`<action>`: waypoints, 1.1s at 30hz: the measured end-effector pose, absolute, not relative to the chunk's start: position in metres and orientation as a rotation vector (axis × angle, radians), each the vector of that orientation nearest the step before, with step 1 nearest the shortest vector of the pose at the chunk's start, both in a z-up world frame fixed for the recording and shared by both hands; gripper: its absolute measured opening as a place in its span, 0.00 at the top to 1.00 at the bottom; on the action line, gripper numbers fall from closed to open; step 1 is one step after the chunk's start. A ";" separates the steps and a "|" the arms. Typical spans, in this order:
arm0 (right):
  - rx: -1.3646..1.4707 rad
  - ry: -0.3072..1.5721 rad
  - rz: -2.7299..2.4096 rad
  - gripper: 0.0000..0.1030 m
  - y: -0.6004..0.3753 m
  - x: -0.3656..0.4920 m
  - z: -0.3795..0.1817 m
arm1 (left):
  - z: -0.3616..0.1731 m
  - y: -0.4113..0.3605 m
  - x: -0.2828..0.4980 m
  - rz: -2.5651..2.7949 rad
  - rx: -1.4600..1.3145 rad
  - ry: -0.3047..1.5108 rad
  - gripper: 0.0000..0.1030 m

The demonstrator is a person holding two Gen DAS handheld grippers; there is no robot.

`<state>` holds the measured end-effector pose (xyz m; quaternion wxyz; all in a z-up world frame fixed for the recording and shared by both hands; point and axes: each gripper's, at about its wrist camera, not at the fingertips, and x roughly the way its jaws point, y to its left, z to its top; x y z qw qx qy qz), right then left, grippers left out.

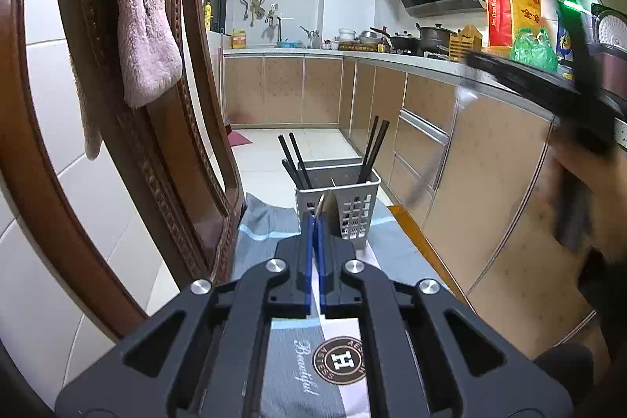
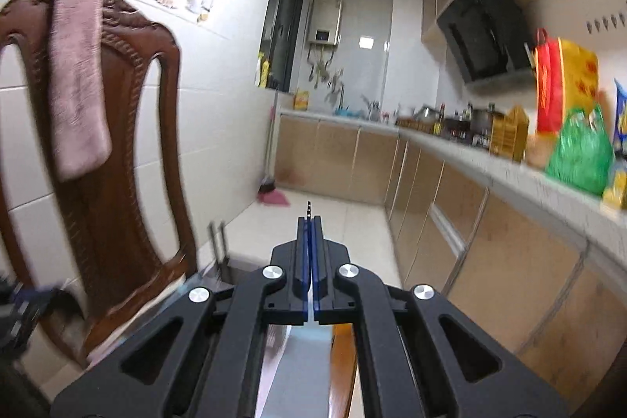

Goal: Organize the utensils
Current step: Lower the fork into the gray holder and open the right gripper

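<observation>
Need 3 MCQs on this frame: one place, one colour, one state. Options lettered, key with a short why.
1. Where does the utensil basket stand?
A. on the cloth-covered table
B. on the kitchen counter
C. on the chair seat

2. What colour is the towel on the chair?
A. green
B. pink
C. blue

3. How does the left gripper stand?
A. wide open
B. shut
C. clamped on a cup

Key: 1 A, it sits on the table's cloth just ahead of the gripper; 2 B, pale pink terry; 3 B, the blue pads meet.
</observation>
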<state>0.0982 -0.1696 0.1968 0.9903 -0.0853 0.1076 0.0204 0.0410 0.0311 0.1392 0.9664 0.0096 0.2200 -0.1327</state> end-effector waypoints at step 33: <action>0.112 0.276 0.055 0.26 -0.221 0.112 0.098 | 0.183 0.037 0.148 -0.175 -0.044 0.319 0.98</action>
